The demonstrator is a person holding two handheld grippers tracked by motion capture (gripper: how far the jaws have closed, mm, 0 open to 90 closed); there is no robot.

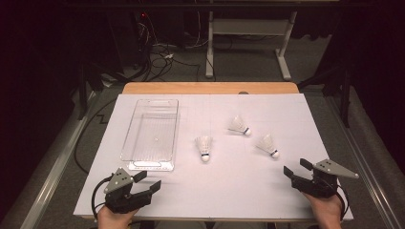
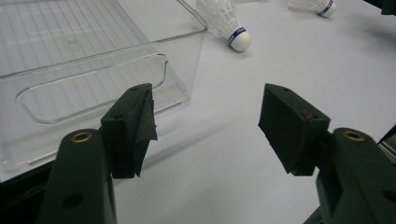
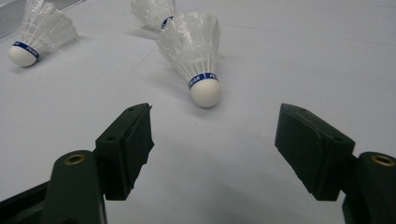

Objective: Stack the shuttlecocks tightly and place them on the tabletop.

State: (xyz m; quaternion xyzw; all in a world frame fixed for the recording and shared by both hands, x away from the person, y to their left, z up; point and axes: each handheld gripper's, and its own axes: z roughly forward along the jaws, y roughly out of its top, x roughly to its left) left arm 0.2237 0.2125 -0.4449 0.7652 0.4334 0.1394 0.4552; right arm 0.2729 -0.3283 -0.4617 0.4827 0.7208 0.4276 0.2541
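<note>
While both tools rest low at the near edge of the white table (image 1: 239, 186), we start at the left, where our left gripper (image 1: 147, 180) sits with its jaws spread wide and nothing between them. Just beyond it lies the clear plastic tray (image 1: 136, 157), a long rectangular bin set lengthwise away from us, with nothing in it. In the left gripper view the tray's near wall and its moulded handle cut-out stand just past the left jaw, and the jaws themselves frame only bare table surface.

Moving right, we come to three white shuttlecocks, all lying on their sides. The first shuttlecock (image 1: 204, 147) lies just beside the tray's right wall, cork pointing toward us. The second shuttlecock (image 1: 238, 126) lies farther back, near the middle of the table, its cork pointing right. The third shuttlecock (image 1: 267, 145) lies nearest our right hand, cork angled toward the near right corner. Each carries a blue band above its cork.

At the far right, our right gripper (image 1: 297, 168) is also fully open and holds nothing. In the right gripper view the third shuttlecock lies straight ahead of the gap between the jaws, near but apart from them, cork toward the camera.
</note>
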